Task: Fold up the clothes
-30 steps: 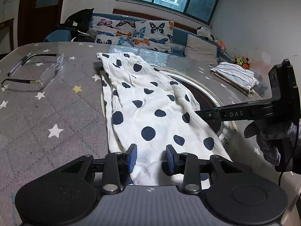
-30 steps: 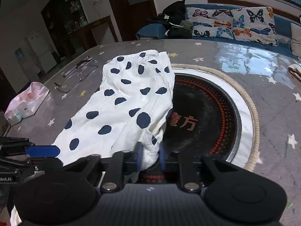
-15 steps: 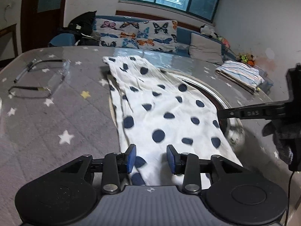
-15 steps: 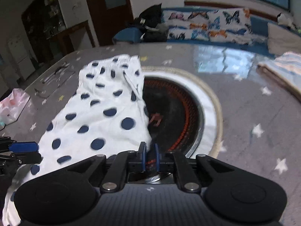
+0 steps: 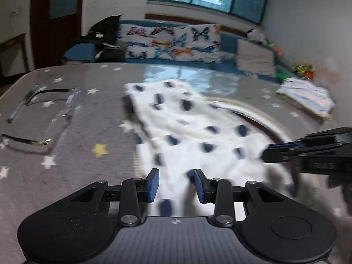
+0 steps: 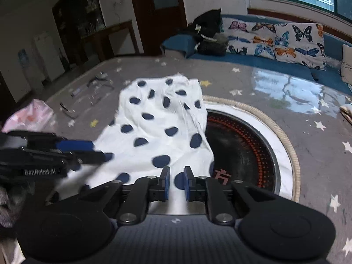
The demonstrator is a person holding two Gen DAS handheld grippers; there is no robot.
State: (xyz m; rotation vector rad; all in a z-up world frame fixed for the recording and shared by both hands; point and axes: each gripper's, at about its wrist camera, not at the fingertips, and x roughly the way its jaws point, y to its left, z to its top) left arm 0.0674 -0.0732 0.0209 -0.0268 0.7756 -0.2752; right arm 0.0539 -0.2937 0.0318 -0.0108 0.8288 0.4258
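Note:
A white garment with dark blue dots (image 5: 193, 132) lies lengthwise on the grey star-patterned table (image 5: 66, 176), its right side draped over a round black hotplate (image 6: 242, 145). My left gripper (image 5: 176, 184) hangs over the garment's near end, pads apart, with cloth showing in the gap. In the right wrist view the left gripper (image 6: 88, 149) reaches in from the left over the cloth (image 6: 158, 118). My right gripper (image 6: 176, 182) sits at the garment's near right edge; its jaws are opening, with cloth seen between the pads. The left wrist view, which is blurred, shows the right gripper (image 5: 270, 151) from the side.
A pair of glasses (image 5: 44, 121) lies on the table to the left. A folded striped garment (image 5: 305, 96) rests at the far right edge. A pink bag (image 6: 28, 116) sits at the left edge. A sofa with butterfly cushions (image 5: 176, 41) stands behind the table.
The right gripper's pads, pinched on the cloth's edge before, now stand apart. The left gripper has shifted across the table, and its view is now blurred; its opening looks the same.

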